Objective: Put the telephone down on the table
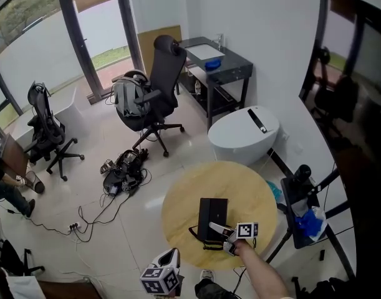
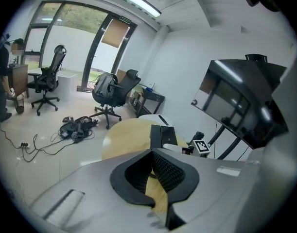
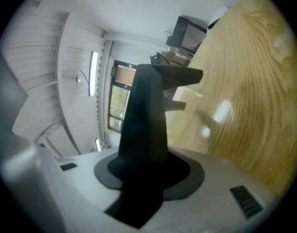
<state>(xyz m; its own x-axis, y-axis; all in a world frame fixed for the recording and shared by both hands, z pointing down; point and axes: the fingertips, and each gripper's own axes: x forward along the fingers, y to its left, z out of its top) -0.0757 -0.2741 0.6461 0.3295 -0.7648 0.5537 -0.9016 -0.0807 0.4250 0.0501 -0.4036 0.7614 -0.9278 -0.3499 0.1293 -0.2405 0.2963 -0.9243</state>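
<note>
Between the jaws of the right claw (image 1: 224,231), pinched firmly: the telephone (image 1: 212,214), just ahead of it over the table (image 1: 181,207)
Setting-down step, seemingly near its end; unclear whether already resting on the wood. Next: lower gently until flat, then spread the jaws and back off clear of the cord (image 1: 201,240). Left claw (image 2: 155,177) off to its left, slightly parted, holding nothing

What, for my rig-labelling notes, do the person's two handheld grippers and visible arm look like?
Both are light grey moulded bodies. The left gripper has black ribbed jaw pads in a black surround; the right gripper has a black surround too. Each bears a cube of black-and-white square markers. The right forearm is bare, with no sleeve.
</note>
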